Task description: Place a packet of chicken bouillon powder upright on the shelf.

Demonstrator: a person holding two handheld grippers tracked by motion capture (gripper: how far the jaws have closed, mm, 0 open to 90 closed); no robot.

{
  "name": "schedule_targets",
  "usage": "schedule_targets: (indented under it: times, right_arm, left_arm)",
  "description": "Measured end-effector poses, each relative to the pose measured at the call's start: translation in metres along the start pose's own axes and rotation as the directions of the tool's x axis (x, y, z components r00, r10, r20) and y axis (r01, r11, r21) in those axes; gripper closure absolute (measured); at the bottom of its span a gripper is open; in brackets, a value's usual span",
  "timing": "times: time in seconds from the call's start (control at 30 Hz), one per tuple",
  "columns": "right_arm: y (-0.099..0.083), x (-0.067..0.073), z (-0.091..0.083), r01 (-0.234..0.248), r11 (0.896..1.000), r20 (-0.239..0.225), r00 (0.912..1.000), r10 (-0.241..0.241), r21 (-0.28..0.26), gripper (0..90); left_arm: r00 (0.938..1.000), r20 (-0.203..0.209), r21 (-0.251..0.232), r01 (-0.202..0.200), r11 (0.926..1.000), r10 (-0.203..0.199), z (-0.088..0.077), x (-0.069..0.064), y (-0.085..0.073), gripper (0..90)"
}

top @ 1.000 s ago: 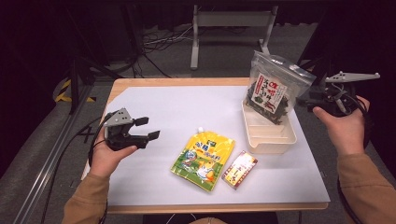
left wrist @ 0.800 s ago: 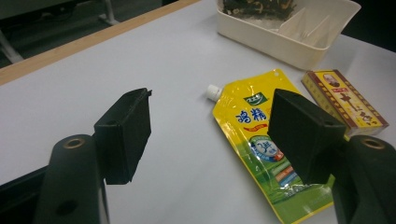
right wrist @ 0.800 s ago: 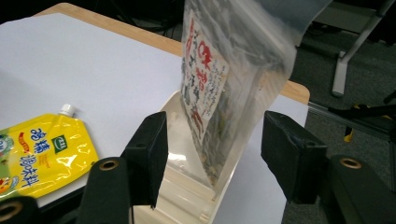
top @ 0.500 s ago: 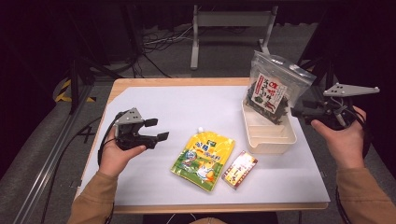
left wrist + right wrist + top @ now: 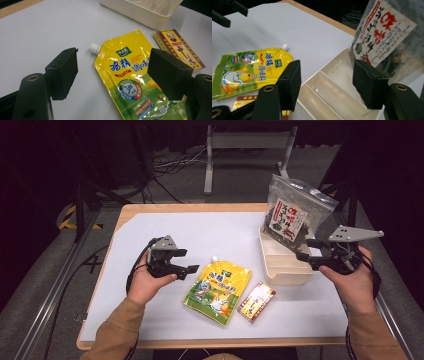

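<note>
Yellow spouted pouch lies flat near the middle of the desk, just right of the left gripper, its fingers released and just widening; right gripper, also released, hovers at the cream tray.

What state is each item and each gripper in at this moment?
Yellow spout pouch: lying flat on the table, cap on, untouched.
Small red and yellow box: lying flat beside the pouch, shut.
Cream tray: on the table, holds the bag at its far end.
Seaweed bag: standing upright in the tray, sealed.
Left gripper: open, holding nothing, its jaws just opening further.
Right gripper: open, holding nothing, at the tray's near right side.
</note>
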State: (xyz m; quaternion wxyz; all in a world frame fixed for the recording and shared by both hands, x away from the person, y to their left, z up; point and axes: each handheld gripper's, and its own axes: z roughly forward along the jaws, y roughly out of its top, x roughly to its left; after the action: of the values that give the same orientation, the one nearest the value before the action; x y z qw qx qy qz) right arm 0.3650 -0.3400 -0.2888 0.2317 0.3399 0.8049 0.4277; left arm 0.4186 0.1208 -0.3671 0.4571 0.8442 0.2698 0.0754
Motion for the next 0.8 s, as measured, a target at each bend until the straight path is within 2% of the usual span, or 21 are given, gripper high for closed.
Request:
schedule_targets:
  times: [0.17,0.37,0.53,0.7,0.77,0.8]
  right_arm:
    - [-0.005,0.006,0.005,-0.009,1.0,-0.033,0.9994,0.008,-0.015,38.9]
    - [-0.009,0.012,0.01,-0.026,0.999,-0.068,0.9974,0.023,-0.043,38.4]
    - [-0.009,0.017,0.019,-0.025,0.999,-0.097,0.995,0.023,-0.022,38.3]
    - [-0.009,0.026,0.039,-0.021,0.999,-0.139,0.9899,0.025,0.029,37.9]
    - [-0.009,0.027,0.041,-0.021,0.999,-0.143,0.9894,0.026,0.037,38.0]
    - [-0.008,0.03,0.049,-0.022,0.998,-0.156,0.9872,0.031,0.058,38.0]
  left_arm:
    - [1.0,-0.001,0.015,0.01,0.9998,-0.01,0.011,-0.002,-0.001,26.0]
    - [1.0,0.008,0.063,0.006,0.998,-0.006,0.022,-0.004,-0.005,26.4]
    - [0.9999,0.014,0.072,0.001,0.9974,-0.002,0.025,-0.006,-0.007,26.6]
    - [0.9998,0.017,0.08,0.0,0.9968,-0.002,0.024,-0.006,-0.009,26.6]
    - [0.9998,0.019,0.084,-0.002,0.9964,0.0,0.024,-0.007,-0.009,26.9]
    - [0.9998,0.019,0.091,-0.004,0.9958,0.002,0.024,-0.007,-0.01,27.0]
